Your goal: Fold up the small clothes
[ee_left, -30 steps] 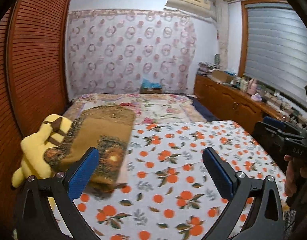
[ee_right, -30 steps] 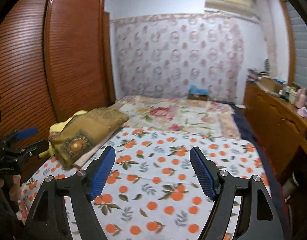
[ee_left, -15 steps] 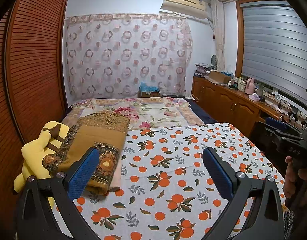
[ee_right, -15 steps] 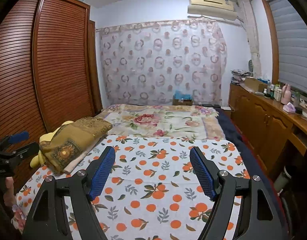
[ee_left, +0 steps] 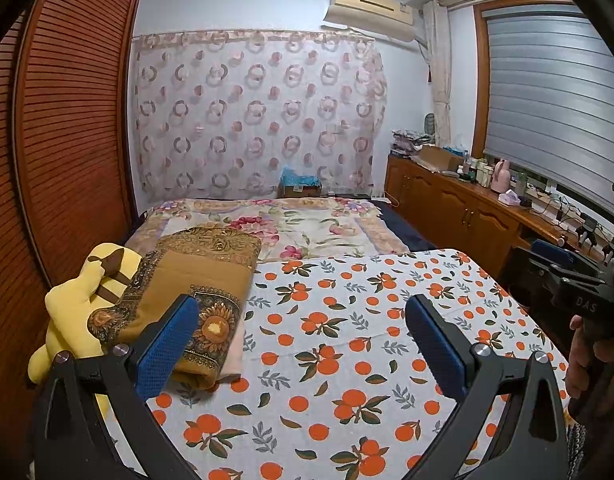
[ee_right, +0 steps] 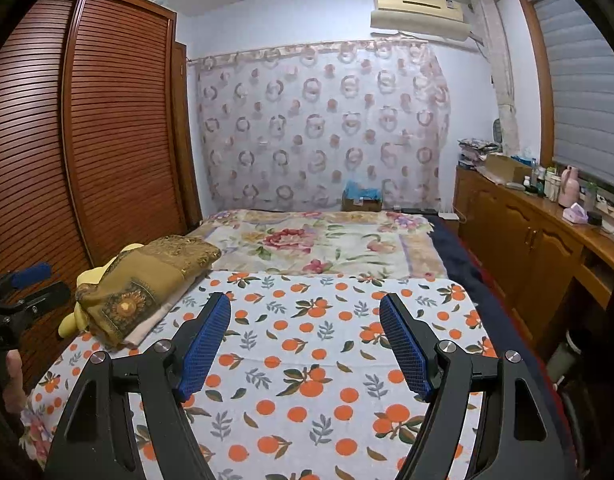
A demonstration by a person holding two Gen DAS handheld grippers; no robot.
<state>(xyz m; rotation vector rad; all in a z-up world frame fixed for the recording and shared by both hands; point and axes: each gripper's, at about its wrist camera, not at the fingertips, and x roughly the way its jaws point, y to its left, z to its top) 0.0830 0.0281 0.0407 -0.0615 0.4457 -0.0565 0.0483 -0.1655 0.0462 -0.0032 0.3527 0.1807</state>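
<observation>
1. Left gripper [ee_left: 299,344]: fingers spread wide, nothing between them, held above the orange-print sheet [ee_left: 347,340].
2. Right gripper [ee_right: 305,346]: fingers likewise released and empty, poised over the same sheet.
3. Bed [ee_right: 455,256]: the near half is covered by the orange-print sheet, the far half by a floral blanket [ee_right: 327,240].
4. Folded brown patterned cloth [ee_left: 187,288]: lies at the bed's left edge on a pale folded layer, resting against a yellow plush toy [ee_left: 75,300]. Whether it is a garment cannot be told.
5. Small clothes to fold: none lies spread on the sheet in either view; the task's item is not in sight, unless the brown cloth is one.
6. Progress, as a judgement: either nothing is begun or a piece is already folded and set aside; fetching and laying out a garment appears to be what is left.
7. Surroundings: louvred wardrobe [ee_right: 87,152], patterned curtain [ee_left: 259,116], wooden sideboard [ee_right: 539,236].
</observation>
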